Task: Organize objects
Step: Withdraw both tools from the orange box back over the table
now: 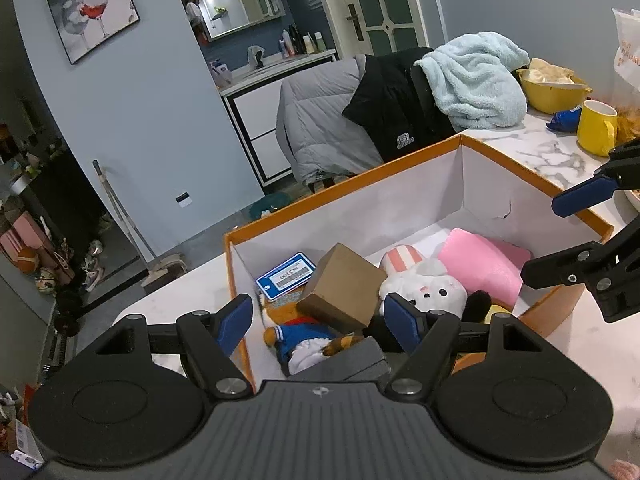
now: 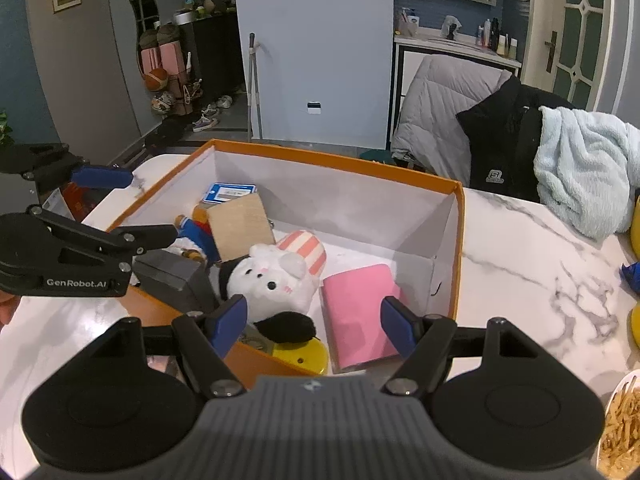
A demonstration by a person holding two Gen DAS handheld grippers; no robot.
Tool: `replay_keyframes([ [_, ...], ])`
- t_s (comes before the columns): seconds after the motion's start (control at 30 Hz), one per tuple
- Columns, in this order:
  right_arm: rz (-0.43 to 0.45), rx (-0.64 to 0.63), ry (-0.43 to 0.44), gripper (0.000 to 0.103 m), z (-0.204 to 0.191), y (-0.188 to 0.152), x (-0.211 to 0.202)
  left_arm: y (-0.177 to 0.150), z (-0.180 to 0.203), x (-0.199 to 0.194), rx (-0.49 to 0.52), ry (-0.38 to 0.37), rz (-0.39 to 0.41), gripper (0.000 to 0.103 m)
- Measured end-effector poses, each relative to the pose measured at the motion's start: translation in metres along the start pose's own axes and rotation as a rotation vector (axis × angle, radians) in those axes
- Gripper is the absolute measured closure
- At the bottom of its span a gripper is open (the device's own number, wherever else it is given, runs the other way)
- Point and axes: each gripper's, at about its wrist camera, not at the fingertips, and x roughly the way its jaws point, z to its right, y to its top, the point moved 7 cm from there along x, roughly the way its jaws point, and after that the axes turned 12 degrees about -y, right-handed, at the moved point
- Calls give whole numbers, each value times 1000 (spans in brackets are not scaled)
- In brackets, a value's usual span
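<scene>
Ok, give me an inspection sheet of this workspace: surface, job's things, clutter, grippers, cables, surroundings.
Surface: white marble-pattern table.
Job's things: orange cardboard box with white lining holding white plush bunny, pink rectangular pouch, brown cardboard block, blue barcode tag, blue-dressed doll, grey case.
Clutter: yellow ceramic mug, light blue fleece towel.
Grippers: left gripper and right gripper open, empty, above the box.
Cables: nothing seen.
Surroundings: grey padded jacket on a chair.

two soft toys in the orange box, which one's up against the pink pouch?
The white bunny toy with the pink-striped ear; it lies beside the pink pouch. The other toy, orange with blue clothes, lies past the brown cardboard box.
</scene>
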Motion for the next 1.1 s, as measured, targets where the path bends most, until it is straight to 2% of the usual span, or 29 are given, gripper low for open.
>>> replay_keyframes([
  [0.73, 58, -14, 4, 28, -12, -15, -75, -13, 15, -77, -3, 21, 55, 17],
  [1.1, 71, -18, -1, 24, -9, -40, -95, -38, 53, -101, -41, -79, 128, 15],
])
